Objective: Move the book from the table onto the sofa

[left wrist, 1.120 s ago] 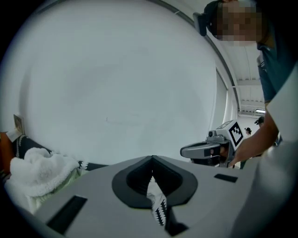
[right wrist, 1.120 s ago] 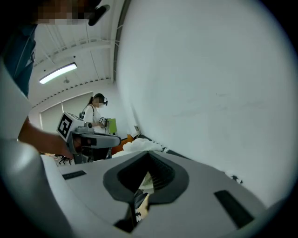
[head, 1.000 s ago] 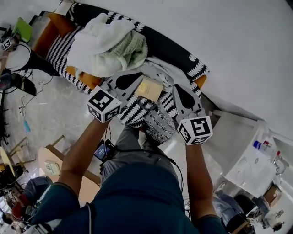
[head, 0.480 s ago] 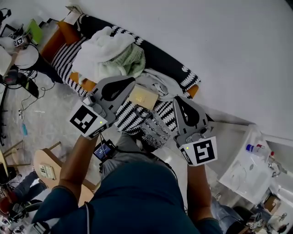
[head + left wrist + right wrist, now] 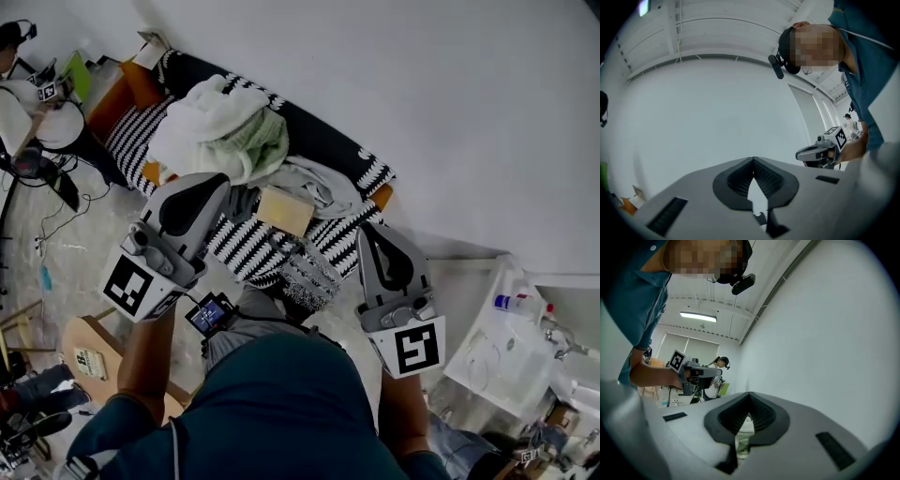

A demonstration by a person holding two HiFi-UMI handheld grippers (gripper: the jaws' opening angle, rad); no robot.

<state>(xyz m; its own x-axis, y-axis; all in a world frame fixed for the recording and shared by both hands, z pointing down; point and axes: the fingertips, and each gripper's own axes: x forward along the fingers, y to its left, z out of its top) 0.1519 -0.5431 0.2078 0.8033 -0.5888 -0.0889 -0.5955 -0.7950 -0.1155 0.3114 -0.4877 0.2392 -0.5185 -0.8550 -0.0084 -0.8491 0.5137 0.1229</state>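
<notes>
On the sofa [image 5: 323, 117] we see the book [image 5: 284, 210] lying free between our left gripper [image 5: 217, 186] and right gripper [image 5: 374, 231], both closed and empty.

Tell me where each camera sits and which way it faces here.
Head view: on the person's head, facing steeply down at the book on the sofa; both forearms show.
Left gripper view: on the left gripper, facing the white wall; teal shirt shows.
Right gripper view: on the right gripper, facing along the wall; shirt again.
Shared: each gripper view catches the other gripper.
</notes>
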